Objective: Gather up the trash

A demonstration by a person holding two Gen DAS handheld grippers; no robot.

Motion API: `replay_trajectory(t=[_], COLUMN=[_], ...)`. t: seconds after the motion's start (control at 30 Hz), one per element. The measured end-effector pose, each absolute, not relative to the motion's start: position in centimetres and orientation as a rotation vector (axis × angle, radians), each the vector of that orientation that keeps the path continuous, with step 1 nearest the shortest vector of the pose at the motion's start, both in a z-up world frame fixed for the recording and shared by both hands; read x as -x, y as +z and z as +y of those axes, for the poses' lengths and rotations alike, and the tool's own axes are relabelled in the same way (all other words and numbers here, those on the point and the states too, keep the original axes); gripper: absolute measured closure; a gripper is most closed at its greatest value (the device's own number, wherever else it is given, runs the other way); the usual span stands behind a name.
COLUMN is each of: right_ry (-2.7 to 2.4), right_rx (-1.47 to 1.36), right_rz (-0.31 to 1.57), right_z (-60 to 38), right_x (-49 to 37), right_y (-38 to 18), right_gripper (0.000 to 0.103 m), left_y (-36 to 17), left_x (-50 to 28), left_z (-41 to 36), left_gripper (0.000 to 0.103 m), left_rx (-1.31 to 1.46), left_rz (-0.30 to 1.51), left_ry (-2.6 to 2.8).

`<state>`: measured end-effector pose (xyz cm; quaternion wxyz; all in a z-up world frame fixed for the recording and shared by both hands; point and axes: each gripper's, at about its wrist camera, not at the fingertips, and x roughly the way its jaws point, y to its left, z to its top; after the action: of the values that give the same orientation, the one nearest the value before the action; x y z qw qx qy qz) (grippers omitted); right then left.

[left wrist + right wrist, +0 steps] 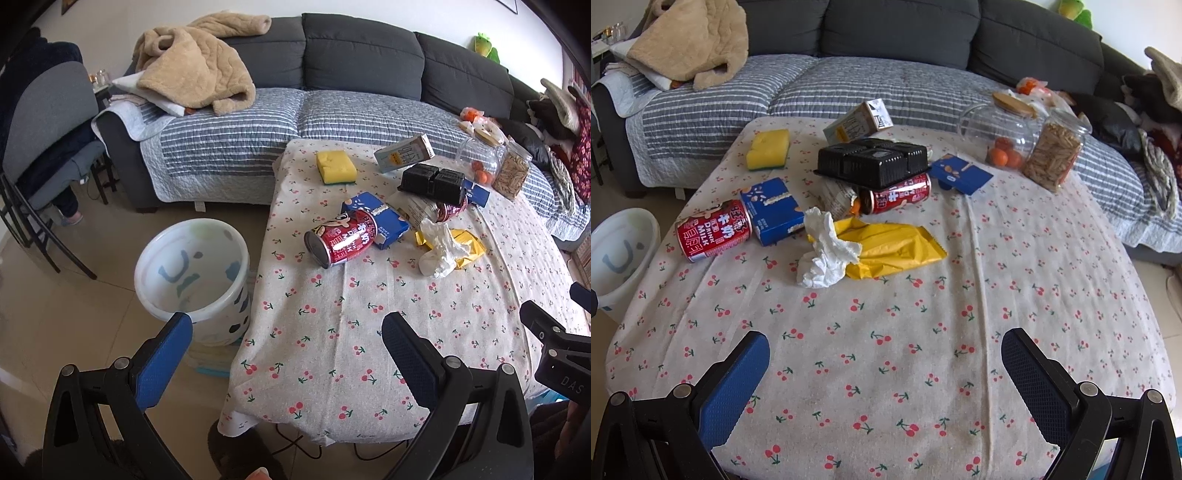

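Trash lies on a cherry-print table (886,350): a red milk can (341,238) (714,230) on its side, a blue carton (380,219) (772,210), a crumpled white tissue (439,253) (827,254) on a yellow wrapper (897,249), a black plastic tray (873,160) resting on a second red can (899,194), and a beige carton (857,122). A white bin (192,273) (620,251) stands on the floor left of the table. My left gripper (288,332) is open over the table's near left corner. My right gripper (886,350) is open above the near cloth, holding nothing.
A yellow sponge (768,149), a flat blue packet (960,175), a glass jar of oranges (1001,136) and a jar of sticks (1052,155) sit further back. A grey sofa (362,59) with a beige blanket (195,70) runs behind. A chair (40,147) stands at left.
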<state>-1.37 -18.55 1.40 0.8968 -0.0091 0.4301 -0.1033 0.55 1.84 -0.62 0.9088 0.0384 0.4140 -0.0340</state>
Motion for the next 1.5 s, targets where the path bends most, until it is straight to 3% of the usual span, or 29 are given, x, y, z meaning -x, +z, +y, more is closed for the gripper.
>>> replay_trajectory(t=[0.6,0.93,1.17,1.27,1.5], right_ry=[-0.215,-0.101,-0.076,-0.055,-0.111], right_rx=[0.037,-0.096,-0.061,-0.125,-0.404], right_rz=[0.955,1.080,1.239,1.299,1.383], right_z=[-19.0,-22.4,-25.1,-26.9,-32.7], right_x=[1.3,-1.3,-6.1,-7.4,-9.9], right_y=[0.2,1.4,0.0,-1.8,-5.9], right_gripper=[0.000,0.000,0.000,0.000,0.000], left_y=[-0.6,-3.7,-6.6,-8.1,-9.5], left_x=[-3.0,-11.5,-17.3,-18.9,-21.1], left_z=[0.5,-3.1,-4.4,-5.4,-5.9], left_gripper=[0.000,0.000,0.000,0.003,0.022], left_rx=[-0.166,-0.393,-0.359,-0.393,-0.370], left_rz=[0.918,1.088,1.179,1.212,1.252], left_ry=[-0.235,-0.377,-0.415,-0.418,-0.463])
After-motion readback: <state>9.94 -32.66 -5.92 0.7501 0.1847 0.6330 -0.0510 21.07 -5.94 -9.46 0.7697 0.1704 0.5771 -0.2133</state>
